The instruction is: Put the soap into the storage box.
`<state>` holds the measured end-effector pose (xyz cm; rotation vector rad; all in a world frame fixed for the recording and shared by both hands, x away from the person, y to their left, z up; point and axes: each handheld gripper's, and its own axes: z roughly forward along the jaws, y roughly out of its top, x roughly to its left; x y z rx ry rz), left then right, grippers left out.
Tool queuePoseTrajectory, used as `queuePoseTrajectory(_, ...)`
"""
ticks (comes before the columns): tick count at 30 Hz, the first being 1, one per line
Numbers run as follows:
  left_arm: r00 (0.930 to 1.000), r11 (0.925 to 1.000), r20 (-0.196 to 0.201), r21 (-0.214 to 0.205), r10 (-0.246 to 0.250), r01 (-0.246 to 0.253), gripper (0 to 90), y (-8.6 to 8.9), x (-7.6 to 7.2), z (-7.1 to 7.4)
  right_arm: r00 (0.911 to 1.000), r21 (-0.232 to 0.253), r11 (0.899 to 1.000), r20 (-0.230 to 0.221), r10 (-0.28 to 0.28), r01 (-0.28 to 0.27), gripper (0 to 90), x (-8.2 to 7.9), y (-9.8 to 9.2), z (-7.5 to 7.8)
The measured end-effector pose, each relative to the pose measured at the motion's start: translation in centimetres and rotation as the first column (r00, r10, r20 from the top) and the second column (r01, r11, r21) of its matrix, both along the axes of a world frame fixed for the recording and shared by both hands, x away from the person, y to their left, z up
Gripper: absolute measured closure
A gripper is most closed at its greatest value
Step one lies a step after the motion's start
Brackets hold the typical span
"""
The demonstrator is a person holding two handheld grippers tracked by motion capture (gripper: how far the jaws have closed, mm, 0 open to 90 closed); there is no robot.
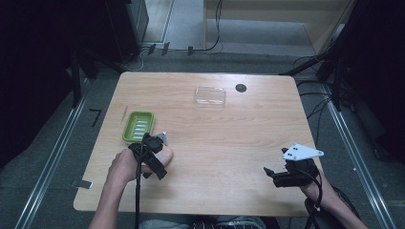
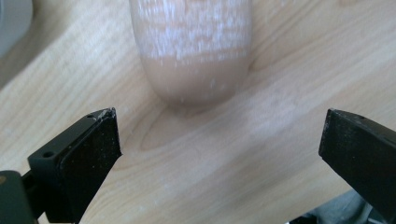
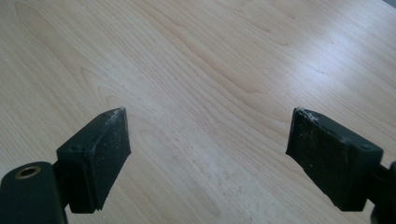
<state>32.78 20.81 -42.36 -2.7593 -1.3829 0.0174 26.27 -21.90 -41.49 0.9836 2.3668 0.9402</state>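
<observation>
I see the wooden surface [image 1: 224,143] filling the middle of the high view, with the person's forearms coming in from the bottom edge. My left gripper [image 1: 152,151] sits in the lower left of that frame, held low over the wood just below a green tray [image 1: 139,126], which rests left of centre with its ridged inside facing up. Whether gripper and tray touch, I cannot tell from above. A tan, rounded object [image 2: 194,51] lies on the wood at the top centre of the left gripper view, ahead of the jaws and apart from both. Its upper part carries pale whitish speckling; what it is I cannot say. In the high view a tan shape [image 1: 165,155] shows right beside the left hand [image 1: 125,166]. The left jaws stand spread wide, one at each lower corner of their view, pinching nothing.

My right gripper [image 1: 279,175] is in the lower right of the high view, near the surface's edge, its grey three-cornered plate [image 1: 301,152] on top. Its jaws are also spread wide, with bare wood grain between them.

A clear plastic lid or shallow container [image 1: 209,96] lies in the upper centre of the high view, well apart from both grippers, and a small dark round mark [image 1: 240,88] sits just to its right.
</observation>
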Motion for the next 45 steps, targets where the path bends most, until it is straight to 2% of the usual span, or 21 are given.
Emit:
queuePoseTrajectory(21, 0.9997, 0.9987, 0.012, -0.048, 0.020, -0.020, 0.0, -0.9, 3.2, -1.5, 1.0000, 0.002, 1.000, -0.006, -0.003, 0.003, 13.4, 0.0, 0.0, 0.0)
queuePoseTrajectory(28, 0.9988, 0.9983, 0.041, -0.051, 0.029, -0.027, 0.0, -1.1, 3.8, -1.9, 1.0000, -0.001, 1.000, -0.004, 0.001, -0.001, 13.4, 0.0, 0.1, 0.0)
queuePoseTrajectory(34, 0.9993, 0.9986, 0.028, -0.046, 0.025, -0.024, 0.1, -1.4, 4.4, -2.5, 1.0000, -0.003, 1.000, -0.004, 0.001, -0.001, 13.4, 0.0, 0.1, 0.0)
queuePoseTrajectory(39, 0.9994, 0.9980, 0.017, -0.056, 0.029, -0.028, 6.8, -1.3, 4.6, -2.8, 1.0000, -0.002, 1.000, -0.007, -0.003, 0.003, 13.4, 0.0, 0.1, 0.0)
queuePoseTrajectory(41, 0.9992, 0.9977, 0.016, -0.058, 0.036, -0.035, 13.4, -1.2, 4.6, -2.8, 1.0000, -0.003, 1.000, -0.003, 0.003, -0.003, 13.4, 0.0, 0.1, 0.0)
queuePoseTrajectory(45, 0.9991, 0.9977, 0.012, -0.055, 0.040, -0.040, 17.0, -1.0, 4.6, -2.9, 1.0000, -0.005, 1.000, -0.004, 0.001, -0.001, 13.4, 0.0, 0.2, 0.0)
